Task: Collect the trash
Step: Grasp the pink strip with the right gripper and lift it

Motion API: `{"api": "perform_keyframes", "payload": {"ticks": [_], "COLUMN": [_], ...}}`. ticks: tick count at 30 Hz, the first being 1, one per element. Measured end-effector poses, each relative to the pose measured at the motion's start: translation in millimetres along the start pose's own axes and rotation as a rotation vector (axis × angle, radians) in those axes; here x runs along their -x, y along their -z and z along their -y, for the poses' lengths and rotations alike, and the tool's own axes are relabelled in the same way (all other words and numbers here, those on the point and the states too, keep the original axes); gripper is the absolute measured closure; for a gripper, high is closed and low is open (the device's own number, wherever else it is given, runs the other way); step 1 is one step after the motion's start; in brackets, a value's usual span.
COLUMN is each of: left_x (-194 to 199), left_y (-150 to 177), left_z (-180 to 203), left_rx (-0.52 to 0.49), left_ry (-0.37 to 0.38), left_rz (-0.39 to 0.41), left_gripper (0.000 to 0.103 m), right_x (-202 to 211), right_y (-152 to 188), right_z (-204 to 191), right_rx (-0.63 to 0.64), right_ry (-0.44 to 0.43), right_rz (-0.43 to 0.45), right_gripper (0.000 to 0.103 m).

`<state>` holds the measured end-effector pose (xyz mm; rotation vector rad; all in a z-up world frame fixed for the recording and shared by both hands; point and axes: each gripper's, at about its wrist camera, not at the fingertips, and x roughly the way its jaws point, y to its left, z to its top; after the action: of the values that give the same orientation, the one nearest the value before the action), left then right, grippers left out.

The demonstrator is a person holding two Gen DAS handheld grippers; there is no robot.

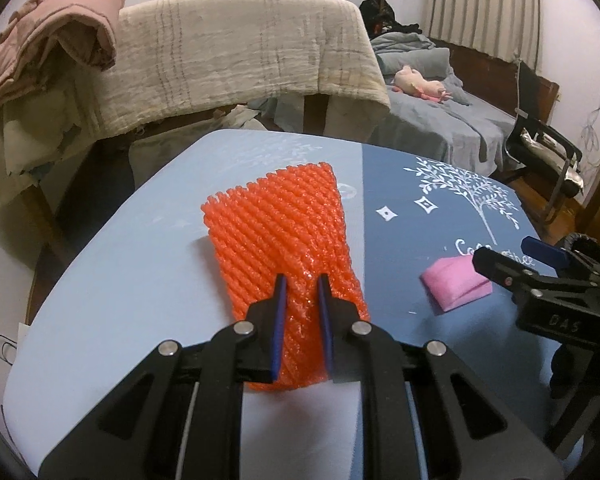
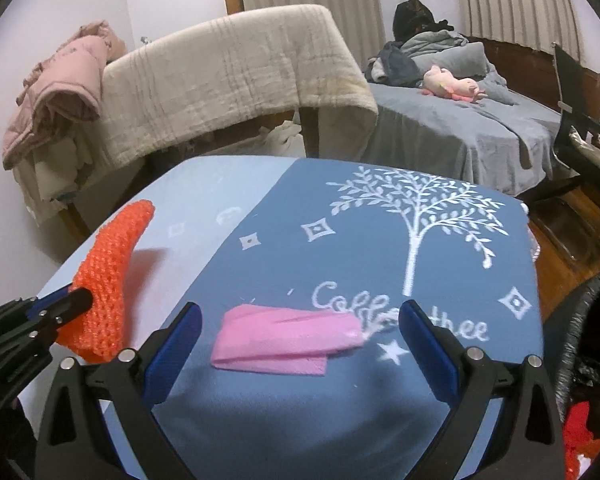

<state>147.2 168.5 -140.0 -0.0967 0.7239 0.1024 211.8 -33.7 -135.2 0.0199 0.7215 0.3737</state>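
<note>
Left tongs (image 1: 302, 278) clamped on orange foam net (image 1: 284, 236) (lifted), right tongs (image 2: 300, 312) wide around pink tissue (image 2: 288, 338)

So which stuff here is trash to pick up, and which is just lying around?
For the job:
- orange foam net, in the left hand-held gripper
- pink paper
- black bin

Just lying about:
- plush toy
- pink jacket
- beige blanket

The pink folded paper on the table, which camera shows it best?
The right wrist view. The pink folded paper lies whole and near the middle, between the open fingers of the right gripper, on the dark blue cloth. The left wrist view shows it only off to the right edge, smaller, with the right gripper covering part of it.
</note>
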Motion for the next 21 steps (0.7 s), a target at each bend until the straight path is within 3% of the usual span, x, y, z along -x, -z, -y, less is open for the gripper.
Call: {"api": "perform_keyframes", "payload": {"ticks": [8, 19, 21], "left_x": [-6.6, -9.9, -9.6], "left_y": [-2.2, -3.1, -3.6], "left_z": [-10.7, -11.4, -10.5], "left_rx": [0.015, 0.028, 0.027], "left_ry": [-0.007, 0.005, 0.007], "left_rz": [-0.005, -0.014, -0.014], "left_gripper": [0.089, 0.088, 0.088], "right_x": [-23.7, -30.7, -29.6], "right_y": [1.7, 6.8, 7.0], "right_z": [-13.5, -13.3, -11.9], "right_rx": [0.031, 0.042, 0.039], "right_ry": [-0.016, -0.03, -0.033], "right_rz": [-0.087, -0.15, -0.151], "right_gripper": [0.011, 0.035, 0.043]}}
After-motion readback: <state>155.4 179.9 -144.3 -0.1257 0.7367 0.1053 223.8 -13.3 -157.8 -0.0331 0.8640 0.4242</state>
